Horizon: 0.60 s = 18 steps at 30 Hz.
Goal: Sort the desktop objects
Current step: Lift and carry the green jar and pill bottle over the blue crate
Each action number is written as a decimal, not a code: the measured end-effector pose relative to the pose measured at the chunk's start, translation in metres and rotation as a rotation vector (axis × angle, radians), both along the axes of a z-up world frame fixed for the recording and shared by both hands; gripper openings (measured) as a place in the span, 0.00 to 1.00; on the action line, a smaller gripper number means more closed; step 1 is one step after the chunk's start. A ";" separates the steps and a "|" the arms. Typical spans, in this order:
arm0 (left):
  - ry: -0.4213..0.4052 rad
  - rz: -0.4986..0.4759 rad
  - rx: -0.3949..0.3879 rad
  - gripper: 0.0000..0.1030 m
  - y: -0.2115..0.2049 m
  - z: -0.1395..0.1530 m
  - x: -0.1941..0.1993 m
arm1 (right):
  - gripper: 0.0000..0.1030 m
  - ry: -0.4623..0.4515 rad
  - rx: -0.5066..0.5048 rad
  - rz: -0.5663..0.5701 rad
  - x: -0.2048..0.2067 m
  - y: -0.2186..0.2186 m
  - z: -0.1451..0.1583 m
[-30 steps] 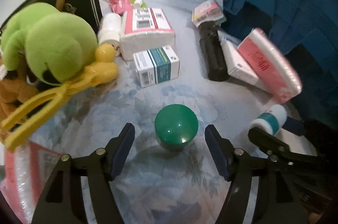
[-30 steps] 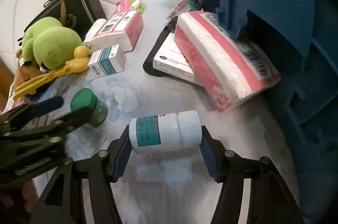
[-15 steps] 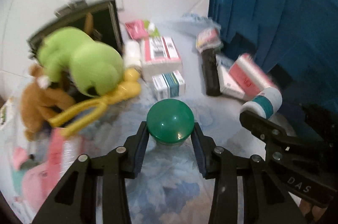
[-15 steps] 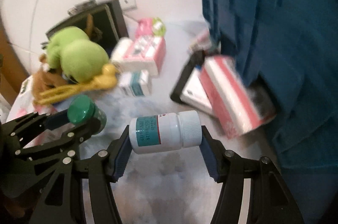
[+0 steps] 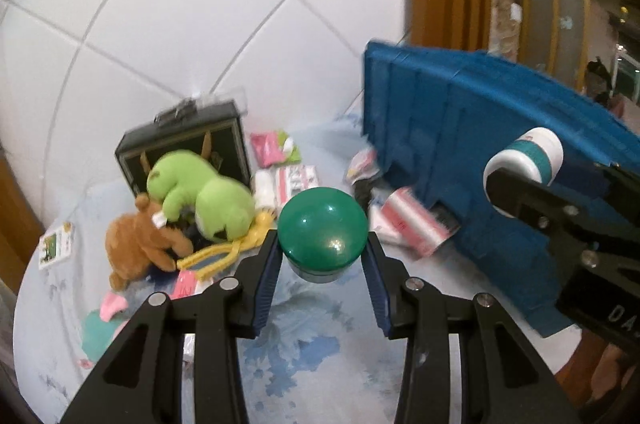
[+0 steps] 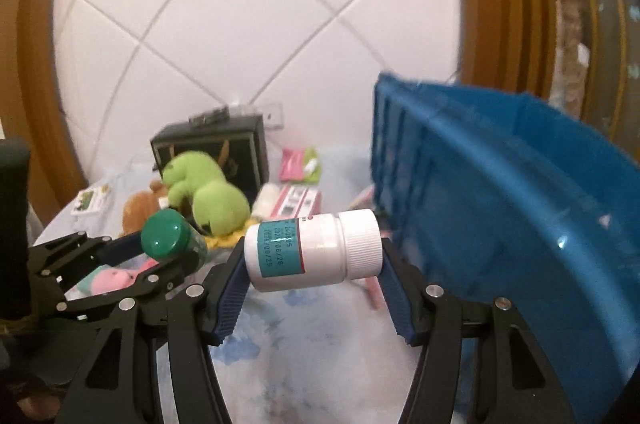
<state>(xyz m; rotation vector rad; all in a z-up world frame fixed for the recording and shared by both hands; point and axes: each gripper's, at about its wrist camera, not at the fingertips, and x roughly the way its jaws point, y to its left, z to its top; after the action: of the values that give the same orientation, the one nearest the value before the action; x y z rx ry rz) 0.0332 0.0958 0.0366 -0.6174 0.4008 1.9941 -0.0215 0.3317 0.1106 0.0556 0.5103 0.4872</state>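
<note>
right gripper: clamps white pill bottle crosswise, long axis level, cap toward blue crate; crate open just to its right, the nearer arm. left gripper: holds green-capped jar upright, above desk, crate farther right.

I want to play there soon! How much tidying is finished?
Little looks finished: what shows of the blue plastic crate inside is bare. In hand: the left gripper holds a green-capped jar, the right gripper a white pill bottle with a teal label, both lifted. Left on the table: the green plush toy, brown plush toy, pink tissue packs and more.
</note>
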 end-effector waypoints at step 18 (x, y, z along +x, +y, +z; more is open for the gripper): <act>0.080 -0.260 0.096 0.39 0.102 0.124 0.145 | 0.58 -0.036 -0.017 -0.225 0.002 -0.205 0.087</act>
<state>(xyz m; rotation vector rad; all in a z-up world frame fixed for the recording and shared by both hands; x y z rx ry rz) 0.1785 0.1974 0.1606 -0.4043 0.4095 1.7807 -0.0196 0.1270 0.1976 0.0868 0.4665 0.2636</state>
